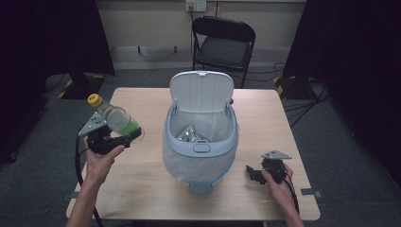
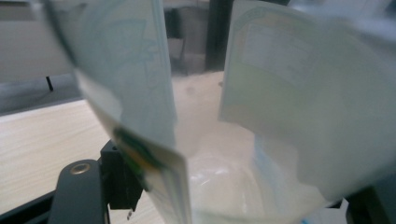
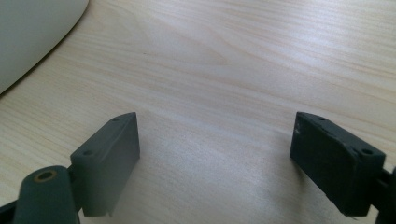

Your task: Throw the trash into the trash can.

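Observation:
A clear plastic bottle (image 1: 118,119) with a yellow cap (image 1: 95,100) and a green label hangs tilted above the table's left side, cap pointing up and to the left. My left gripper (image 1: 128,136) is shut on its lower body. In the left gripper view the bottle (image 2: 280,116) fills the space between the jaws, and one black finger (image 2: 77,196) shows at the lower left. My right gripper (image 1: 253,172) rests low at the table's front right. Its jaws stand open (image 3: 215,158) over bare wood with nothing between them.
A white bin (image 1: 201,147) with a bag liner stands mid-table. Its lid (image 1: 201,90) is flipped up at the back, and crumpled shiny material (image 1: 189,134) lies inside. Its wall curves in at the upper left of the right gripper view (image 3: 32,32). A black chair (image 1: 222,45) stands behind the wooden table (image 1: 142,189).

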{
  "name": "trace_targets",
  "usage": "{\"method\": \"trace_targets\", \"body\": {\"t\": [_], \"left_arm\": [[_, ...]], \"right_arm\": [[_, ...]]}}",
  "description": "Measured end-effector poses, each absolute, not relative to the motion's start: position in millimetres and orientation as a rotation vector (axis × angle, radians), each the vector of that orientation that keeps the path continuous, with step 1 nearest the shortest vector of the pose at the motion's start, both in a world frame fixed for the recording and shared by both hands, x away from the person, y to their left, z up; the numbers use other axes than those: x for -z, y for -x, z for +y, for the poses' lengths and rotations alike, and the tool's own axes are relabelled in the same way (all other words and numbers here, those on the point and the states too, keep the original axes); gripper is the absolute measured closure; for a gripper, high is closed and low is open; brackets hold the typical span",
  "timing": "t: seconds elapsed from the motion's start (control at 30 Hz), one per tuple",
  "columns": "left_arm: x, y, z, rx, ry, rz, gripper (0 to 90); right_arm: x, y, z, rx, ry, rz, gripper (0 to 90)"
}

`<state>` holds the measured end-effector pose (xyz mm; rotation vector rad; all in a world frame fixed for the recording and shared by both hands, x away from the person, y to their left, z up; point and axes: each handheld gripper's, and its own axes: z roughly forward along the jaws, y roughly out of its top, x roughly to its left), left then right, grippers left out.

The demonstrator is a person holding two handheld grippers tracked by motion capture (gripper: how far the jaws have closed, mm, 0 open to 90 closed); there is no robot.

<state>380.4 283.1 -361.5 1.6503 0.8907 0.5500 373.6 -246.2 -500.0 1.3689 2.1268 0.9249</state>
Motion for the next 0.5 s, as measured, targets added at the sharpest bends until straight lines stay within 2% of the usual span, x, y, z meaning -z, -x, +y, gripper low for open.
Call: {"method": "trace_targets", "body": {"t": [0.5], "left_arm": [[314, -370, 267, -0.573, -1.586, 0.782, 28.2]], "right_arm": [[500, -374, -246, -0.925, -1.369, 2.127, 14.6]]}}
